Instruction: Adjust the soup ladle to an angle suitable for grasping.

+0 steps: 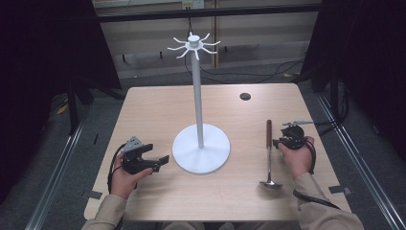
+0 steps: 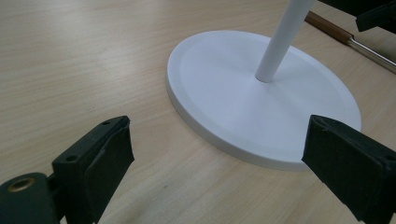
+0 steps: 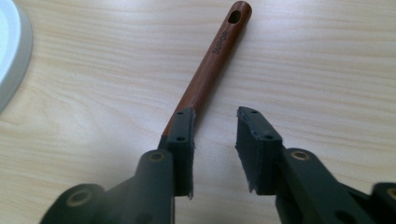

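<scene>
Ladle (image 1: 269, 158) lies flat on the table (image 1: 158, 103), right of the white hook stand (image 1: 200, 143), wooden handle pointing away. Right gripper (image 3: 215, 140) hovers just beside the handle, jaws parted, nothing between them. Left gripper (image 2: 219, 154) rests wide open facing the stand base. Judged step: approach for pickup. Next: shift jaws across the handle, then close.

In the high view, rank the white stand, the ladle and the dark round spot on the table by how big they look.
1. White stand, tallest and widest.
2. Ladle, long but thin.
3. Dark round spot, smallest, though it lies farther from the camera.
</scene>
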Available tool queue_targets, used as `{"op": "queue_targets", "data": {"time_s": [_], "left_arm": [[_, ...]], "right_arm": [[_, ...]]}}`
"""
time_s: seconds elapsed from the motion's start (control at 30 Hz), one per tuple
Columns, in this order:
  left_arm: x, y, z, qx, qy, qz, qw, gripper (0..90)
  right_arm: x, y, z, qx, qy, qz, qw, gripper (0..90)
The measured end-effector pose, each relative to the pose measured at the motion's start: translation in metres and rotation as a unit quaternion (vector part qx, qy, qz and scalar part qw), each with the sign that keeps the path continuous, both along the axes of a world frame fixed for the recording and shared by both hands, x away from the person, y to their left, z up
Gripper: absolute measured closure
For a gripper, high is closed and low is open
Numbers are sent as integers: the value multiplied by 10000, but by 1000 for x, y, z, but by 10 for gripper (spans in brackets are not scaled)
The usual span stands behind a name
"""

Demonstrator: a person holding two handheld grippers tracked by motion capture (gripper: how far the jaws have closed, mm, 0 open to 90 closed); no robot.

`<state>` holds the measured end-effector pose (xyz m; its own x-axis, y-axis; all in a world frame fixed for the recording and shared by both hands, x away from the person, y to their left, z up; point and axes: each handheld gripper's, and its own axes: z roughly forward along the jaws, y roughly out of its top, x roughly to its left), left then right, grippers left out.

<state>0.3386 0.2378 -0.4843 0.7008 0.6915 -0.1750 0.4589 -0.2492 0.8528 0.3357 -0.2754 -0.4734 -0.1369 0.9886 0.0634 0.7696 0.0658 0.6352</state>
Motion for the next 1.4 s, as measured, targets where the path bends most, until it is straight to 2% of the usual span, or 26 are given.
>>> {"op": "queue_targets", "data": {"time_s": [0.1, 0.13, 0.17, 0.2, 0.23, 0.33, 0.37, 0.4, 0.57, 0.73, 0.8, 0.87, 1.1, 1.17, 1.2, 1.23, 1.27, 1.37, 1.4], "left_arm": [[0, 0, 0, 7, -1, -9, 10000, 80], [0, 0, 0, -12, 3, -8, 10000, 80], [0, 0, 0, -12, 3, -8, 10000, 80], [0, 0, 0, -11, 5, -5, 10000, 80], [0, 0, 0, -11, 5, -5, 10000, 80], [0, 0, 0, -7, 0, -5, 10000, 80], [0, 0, 0, -7, 0, -5, 10000, 80], [0, 1, 0, -6, 5, -4, 10000, 80], [0, 0, 0, -14, 5, -2, 10000, 80], [1, 1, -1, -13, 4, -14, 10000, 80], [2, 2, -1, -27, -7, -2, 10000, 80], [2, 3, -1, -12, 0, 15, 10000, 80], [2, 3, -1, -15, -4, 9, 10000, 80], [2, 3, -1, -8, -9, 16, 10000, 80], [2, 4, 0, -17, -12, 10, 10000, 80], [2, 4, 0, -13, -24, 8, 10000, 80], [2, 4, 1, -11, -36, 31, 10000, 80], [2, 3, 1, 14, -30, 21, 10000, 80], [1, 2, 0, 4, -18, -1, 10000, 80]], "right_arm": [[1, 1, 6, 86, 103, -84, 9999, 637], [2, 3, 10, 164, 248, -154, 9994, 606], [2, 3, 10, 164, 248, -154, 9994, 606], [4, 5, 13, 204, 412, -186, 9988, 597], [4, 5, 13, 204, 412, -186, 9988, 597], [9, 10, 14, 190, 652, -233, 9974, 583], [9, 10, 14, 190, 652, -233, 9974, 583], [11, 13, 13, 167, 759, -263, 9966, 578], [18, 21, 6, 135, 890, -261, 9956, 577], [26, 26, -1, -73, 1028, -375, 9940, 577], [28, 30, -6, -150, 1195, -405, 9919, 579], [29, 34, -7, -380, 1187, -410, 9914, 637], [30, 39, -7, -334, 1123, -511, 9918, 734], [31, 40, -7, -290, 1123, -406, 9924, 742], [31, 41, -7, -425, 1088, -347, 9926, 746], [29, 39, -7, -124, 1008, -277, 9944, 748], [28, 39, -6, 31, 1007, -221, 9947, 748], [25, 40, -2, 79, 876, -81, 9961, 748], [22, 39, 4, 242, 678, 83, 9974, 748]]}}
